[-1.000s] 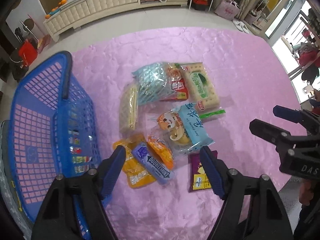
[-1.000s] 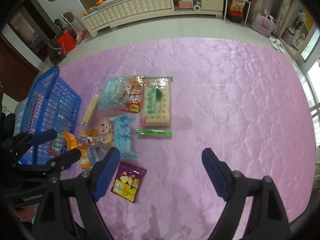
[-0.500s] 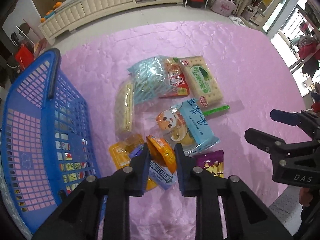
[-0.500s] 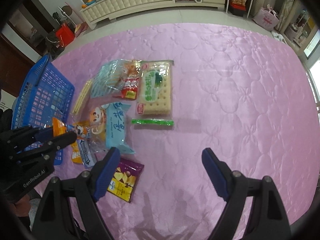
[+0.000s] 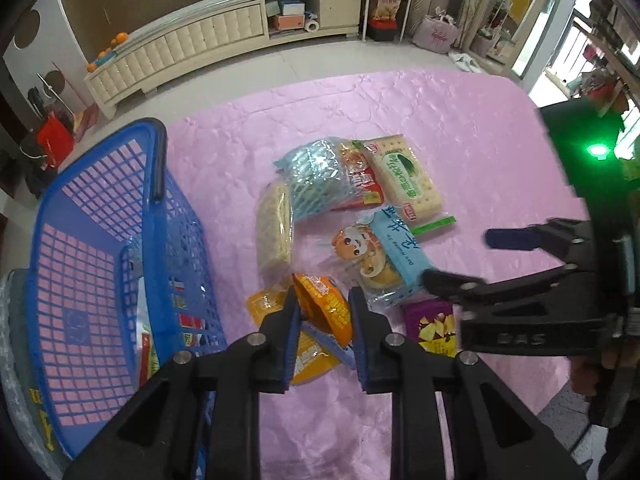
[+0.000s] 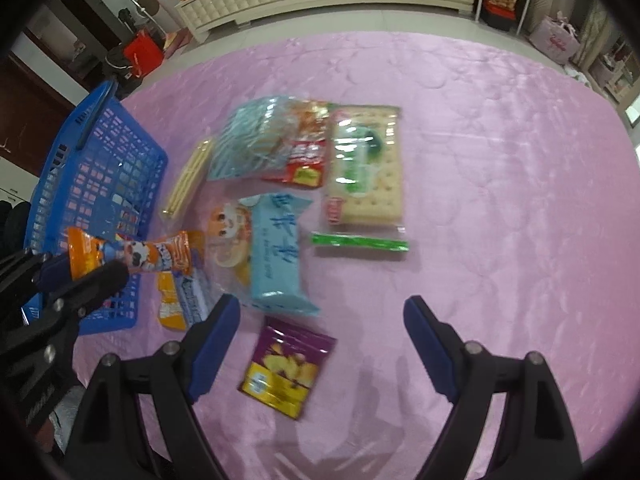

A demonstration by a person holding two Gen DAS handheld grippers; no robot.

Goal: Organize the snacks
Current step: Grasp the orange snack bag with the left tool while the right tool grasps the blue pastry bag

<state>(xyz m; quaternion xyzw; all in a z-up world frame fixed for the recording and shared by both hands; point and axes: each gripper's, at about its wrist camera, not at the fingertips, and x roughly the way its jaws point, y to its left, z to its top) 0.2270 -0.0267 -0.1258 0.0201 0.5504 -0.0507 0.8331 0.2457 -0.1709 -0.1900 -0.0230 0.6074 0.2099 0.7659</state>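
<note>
My left gripper (image 5: 323,312) is shut on an orange snack packet (image 5: 326,307) and holds it lifted above the pink cloth; the packet also shows in the right wrist view (image 6: 132,254). A blue basket (image 5: 100,248) stands to the left with a few packets inside. My right gripper (image 6: 320,336) is open and empty, just above a purple chip packet (image 6: 288,366). A yellow packet (image 5: 308,356) and a blue gum pack (image 6: 192,294) lie under the lifted packet.
More snacks lie in a cluster on the pink cloth (image 6: 500,200): a light-blue bar pack (image 6: 276,252), a cracker pack (image 6: 366,168), a red packet (image 6: 306,156), a mesh-printed bag (image 6: 248,140), a wafer stick pack (image 6: 188,178), a green stick (image 6: 360,241). The cloth's near edge is lower right (image 5: 560,396).
My left gripper closed on the orange packet and lifted it off the pile. My right gripper moved forward toward the purple chip packet, still open.
</note>
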